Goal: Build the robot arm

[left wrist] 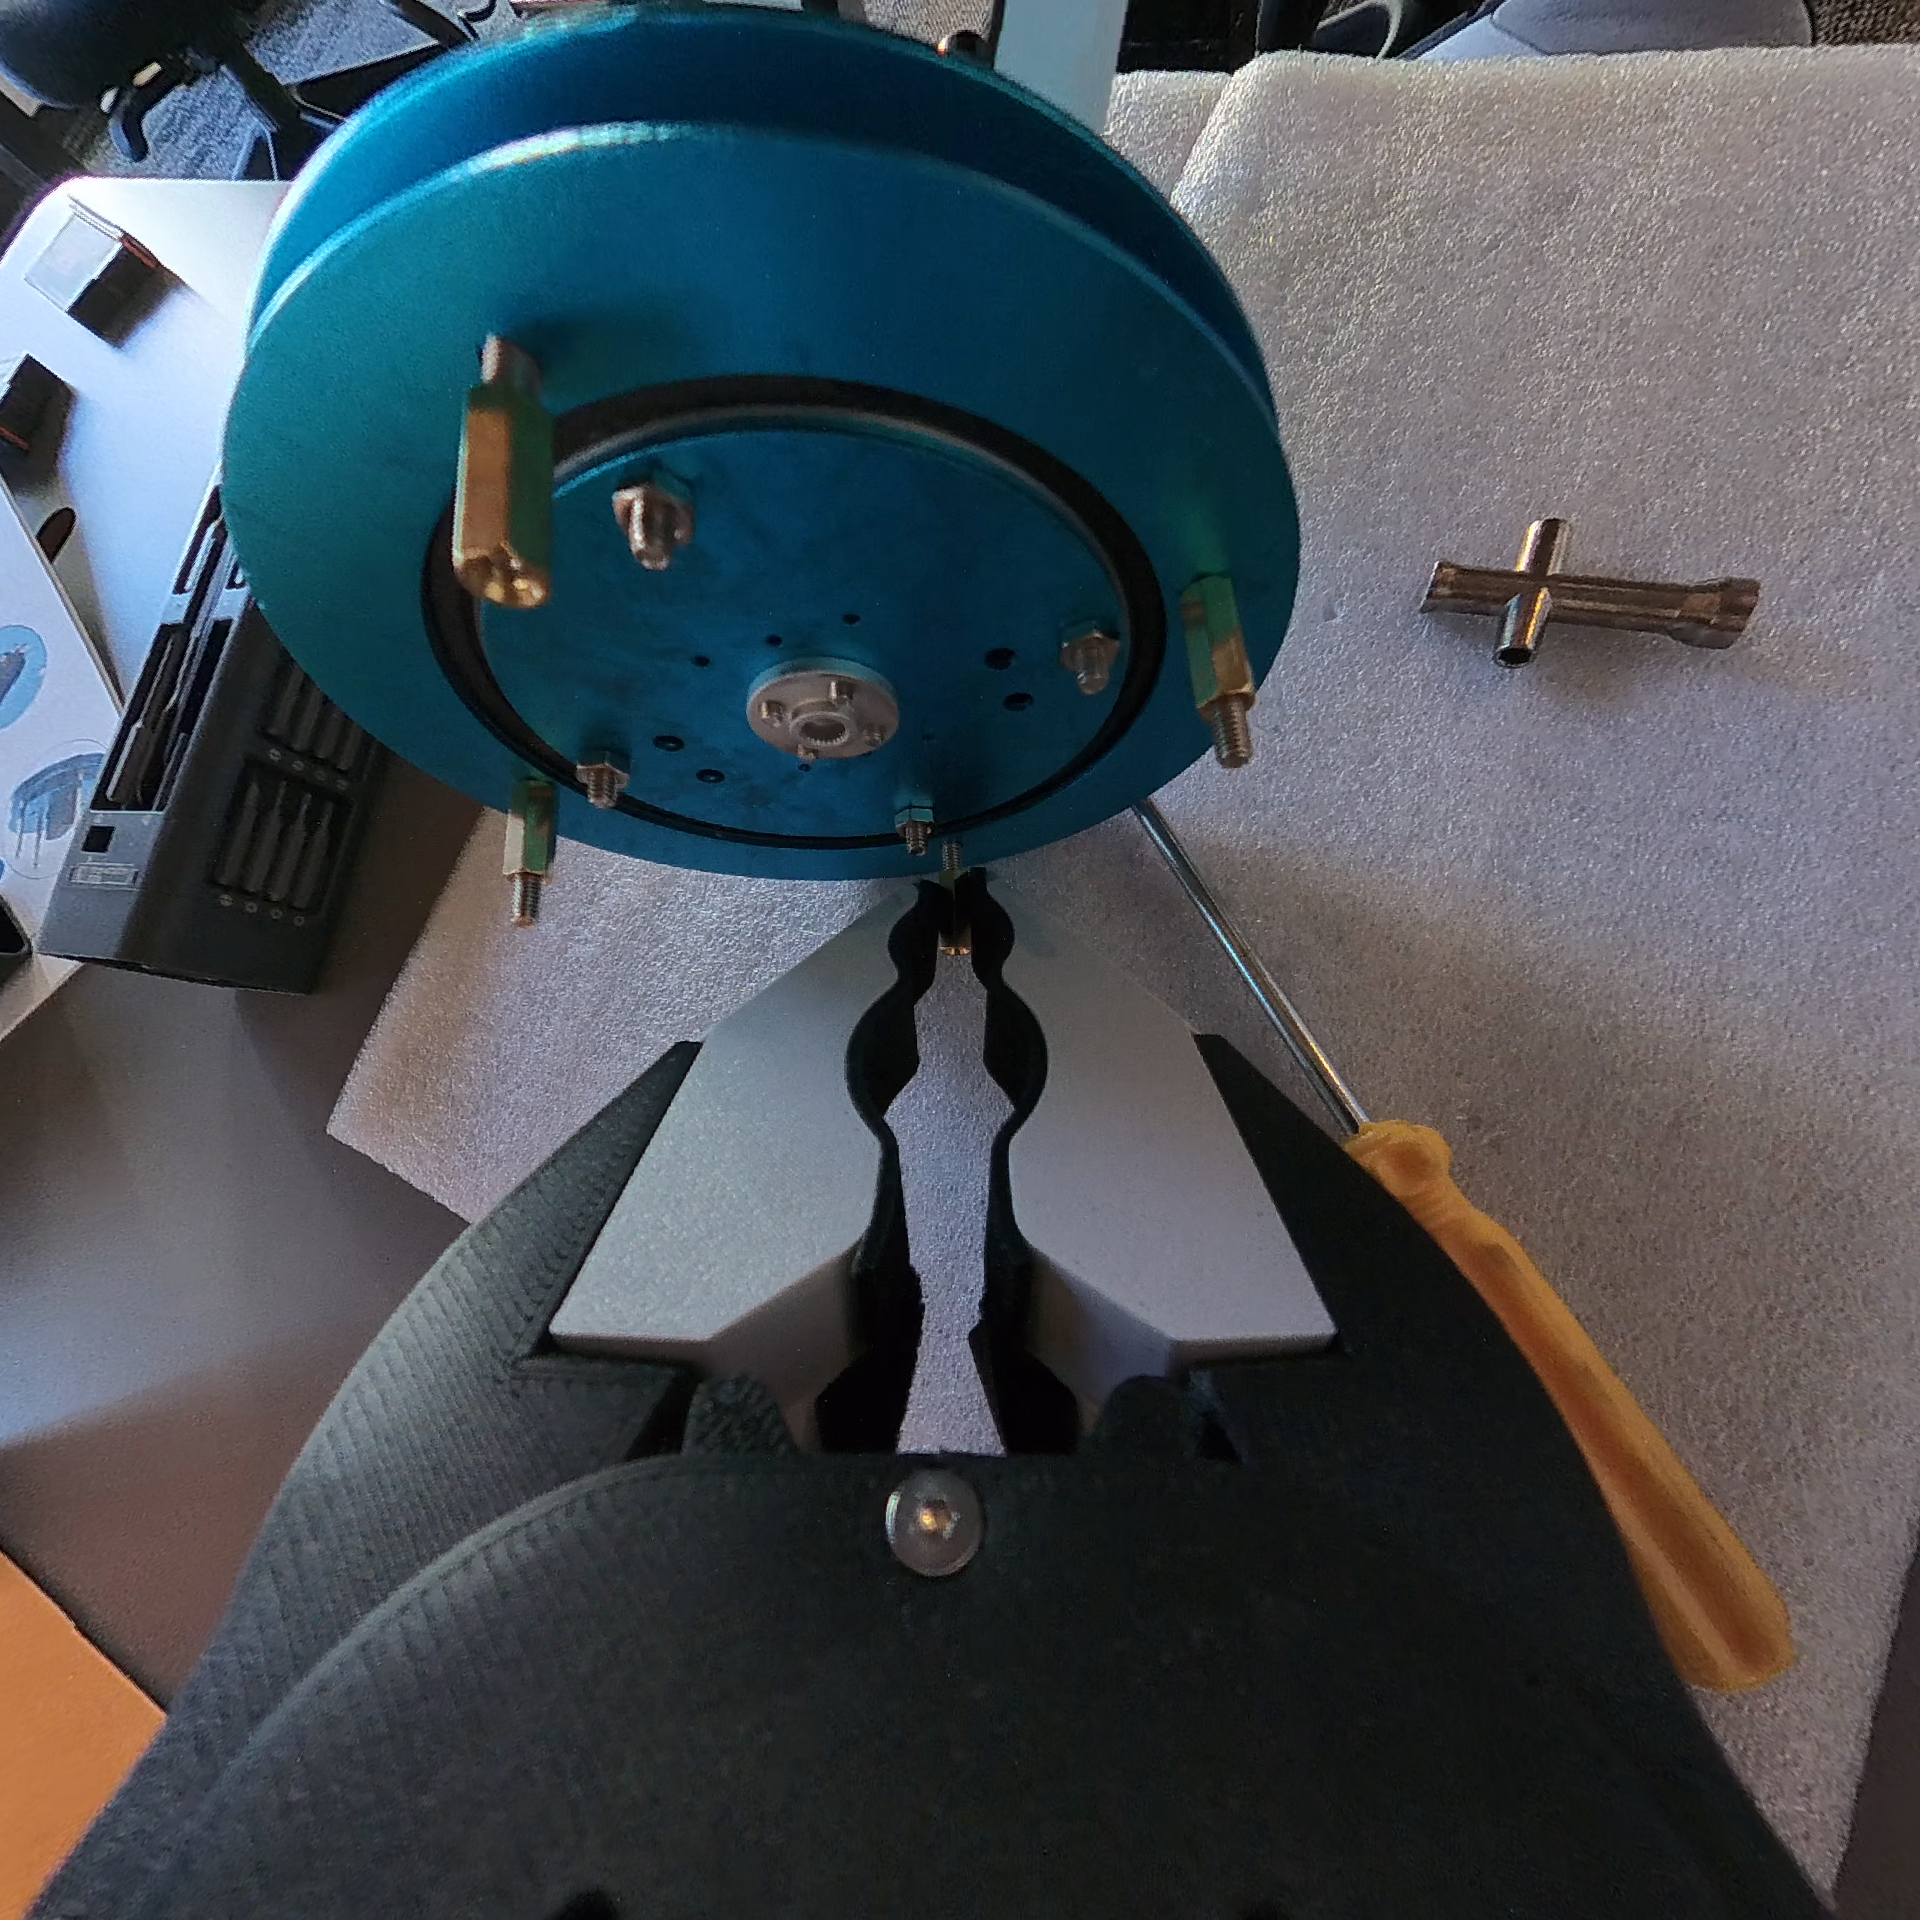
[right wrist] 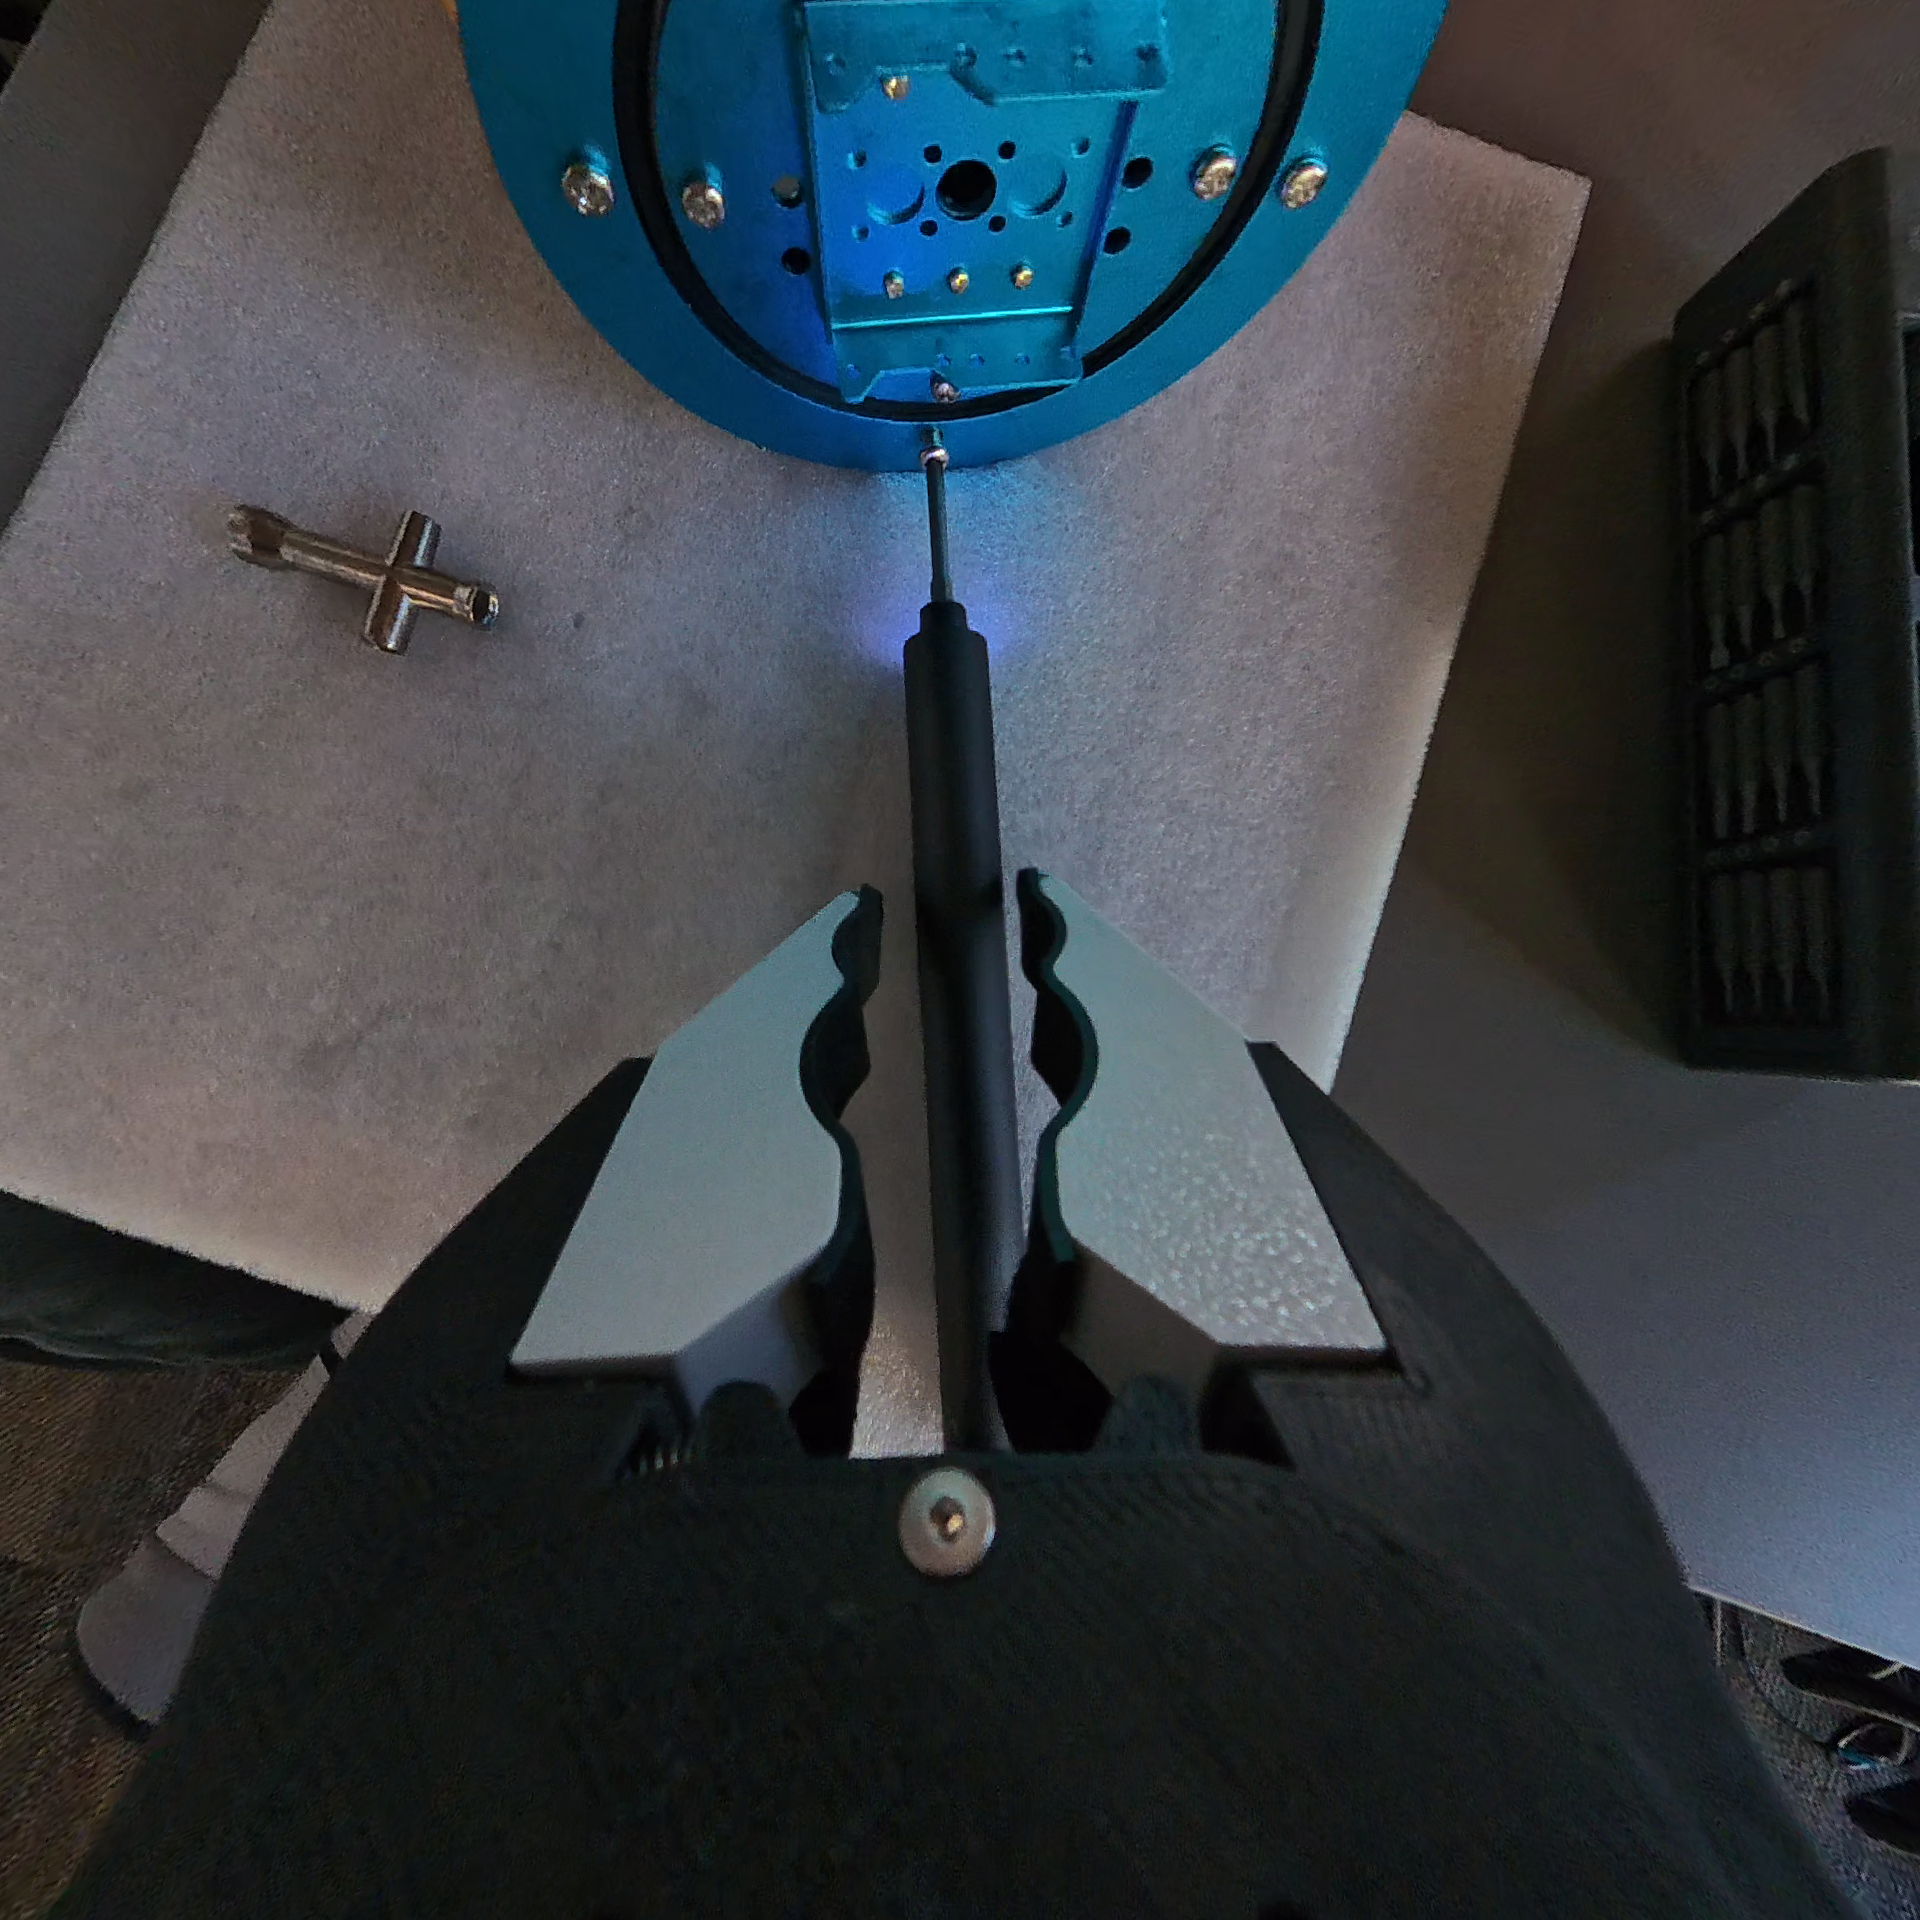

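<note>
A blue round metal plate assembly point(left wrist: 727, 343) stands tilted over a white foam mat point(left wrist: 1558, 935), with several brass standoffs and nuts on its face. My left gripper point(left wrist: 951, 904) is shut on a small brass standoff point(left wrist: 950, 932), whose threaded end sits at the plate's lower rim. In the right wrist view the plate's other face point(right wrist: 655, 312) shows a blue bracket point(right wrist: 966, 208). My right gripper point(right wrist: 948, 899) is shut on a black pen-style power screwdriver point(right wrist: 951, 748). Its lit bit touches a screw point(right wrist: 935, 452) at the lower rim.
A yellow-handled screwdriver point(left wrist: 1538, 1382) lies on the foam right of my left gripper. A metal cross wrench point(left wrist: 1590, 603) lies on the foam, also in the right wrist view point(right wrist: 384, 582). A black bit-set case point(left wrist: 239, 831) stands on the table, also in the right wrist view point(right wrist: 1787, 675). The grippers' ends are close to 11 cm from one another. The metal cross wrench point(left wrist: 1590, 603) is about equally far from each gripper, around 11 cm. Look for it in the right wrist view point(right wrist: 371, 554) too.
</note>
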